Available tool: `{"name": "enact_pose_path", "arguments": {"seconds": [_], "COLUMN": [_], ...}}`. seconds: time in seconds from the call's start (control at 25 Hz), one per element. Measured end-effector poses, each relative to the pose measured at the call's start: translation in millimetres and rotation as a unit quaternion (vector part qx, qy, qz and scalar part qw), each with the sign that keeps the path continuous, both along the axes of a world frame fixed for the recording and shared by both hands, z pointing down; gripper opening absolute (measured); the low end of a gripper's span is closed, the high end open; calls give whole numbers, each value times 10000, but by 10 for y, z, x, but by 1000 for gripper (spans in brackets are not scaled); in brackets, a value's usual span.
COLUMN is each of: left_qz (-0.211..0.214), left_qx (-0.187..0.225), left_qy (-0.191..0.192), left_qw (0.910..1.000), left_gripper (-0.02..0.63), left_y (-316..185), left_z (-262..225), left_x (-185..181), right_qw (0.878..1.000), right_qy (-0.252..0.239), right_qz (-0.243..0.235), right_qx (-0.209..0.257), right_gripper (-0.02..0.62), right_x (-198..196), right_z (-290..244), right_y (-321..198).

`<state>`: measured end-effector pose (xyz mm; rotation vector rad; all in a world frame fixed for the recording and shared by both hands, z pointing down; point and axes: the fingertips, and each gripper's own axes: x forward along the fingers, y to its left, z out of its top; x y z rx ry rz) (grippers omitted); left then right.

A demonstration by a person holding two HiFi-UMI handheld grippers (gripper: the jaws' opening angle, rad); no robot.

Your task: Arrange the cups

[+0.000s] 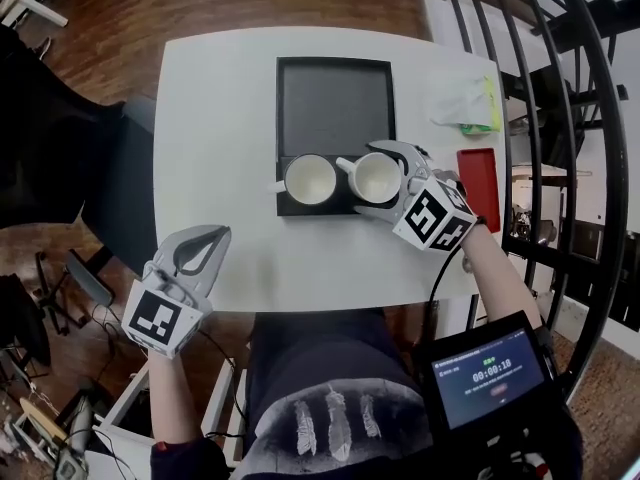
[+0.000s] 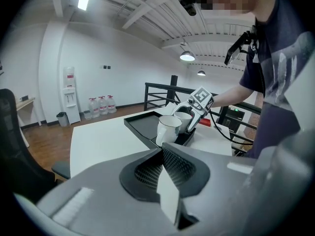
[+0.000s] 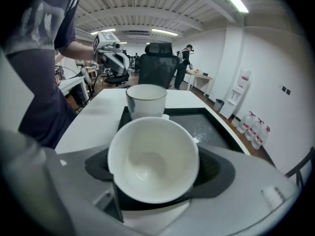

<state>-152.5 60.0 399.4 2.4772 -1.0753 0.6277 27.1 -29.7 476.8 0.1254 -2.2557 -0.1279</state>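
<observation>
A black tray lies on the white table. Two white cups stand side by side at its near edge: the left cup and the right cup. My right gripper is shut on the right cup, one jaw on each side. In the right gripper view this cup fills the jaws, with the other cup upright just beyond it. My left gripper is shut and holds nothing, over the table's near left edge. Its closed jaws point toward the cups.
A red flat object and a white packet with green print lie at the table's right side. A black railing runs past the right edge. A timer screen hangs by my body. An office chair stands beyond the table.
</observation>
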Motion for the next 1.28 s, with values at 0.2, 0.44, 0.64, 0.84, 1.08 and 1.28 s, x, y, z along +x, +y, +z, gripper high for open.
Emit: {"name": "enact_pose_path", "arguments": {"seconds": [0.2,0.44,0.64,0.84,1.08,1.28], "left_qz": [16,92,86,67,93,184], "left_qx": [-51,-28,37,55,58,28], "left_qy": [-64,-136,-151,-186,-261,-323], "left_qw": [10000,9999,9998,9998,9996,9993], "left_gripper": [15,15,15,15,15,15], "left_y": [25,64,66,78,76,53], "left_z": [41,58,6,-17,33,83], "left_x": [-56,-61,-94,-146,-187,-228], "right_qw": [9998,9997,9996,9949,9545,8911], "right_qy": [62,150,215,295,230,-389], "right_qz": [-126,-171,156,958,2973,4494], "right_qx": [123,120,118,84,5,-505], "right_gripper": [433,433,433,433,433,462], "right_x": [-6,-16,-22,0,76,168], "right_z": [35,61,60,65,63,43], "right_y": [29,68,42,22,-53,-32]}}
